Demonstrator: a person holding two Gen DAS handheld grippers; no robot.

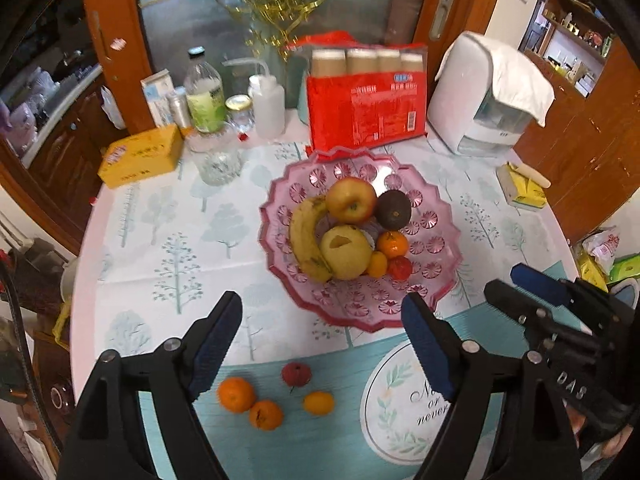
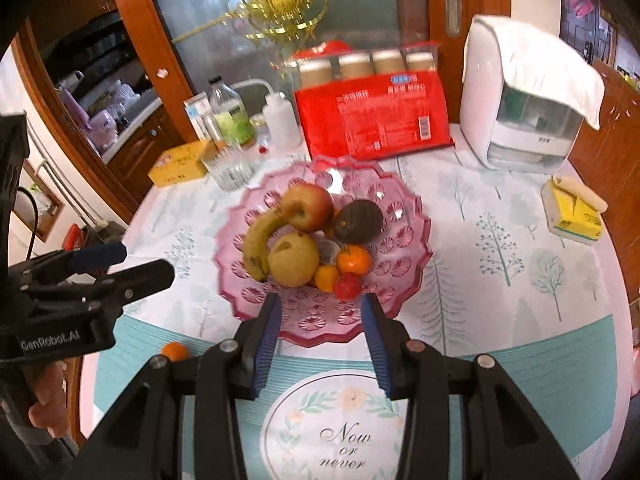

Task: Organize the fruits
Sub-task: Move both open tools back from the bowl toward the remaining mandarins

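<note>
A pink glass fruit plate [image 1: 360,312] [image 2: 320,320] holds a banana [image 1: 304,236], a red apple [image 1: 351,200], a yellow apple [image 1: 346,252], a dark round fruit [image 1: 394,209], a tangerine [image 1: 392,245], a small yellow fruit and a red lychee [image 1: 400,268]. On the table in front of the plate lie two tangerines [image 1: 236,394] [image 1: 266,414], a small orange fruit [image 1: 319,403] and a red lychee [image 1: 296,374]. My left gripper [image 1: 322,300] hangs open above them, holding nothing. My right gripper [image 2: 322,300] is open and holds nothing, over the plate's near rim.
Behind the plate stand a red package of cups [image 1: 366,108], a white appliance under a cloth [image 1: 484,96], bottles [image 1: 205,92], a glass [image 1: 218,164] and a yellow box [image 1: 140,156]. A tissue pack [image 2: 572,208] lies at the right. The round table's edge [image 1: 86,248] curves on the left.
</note>
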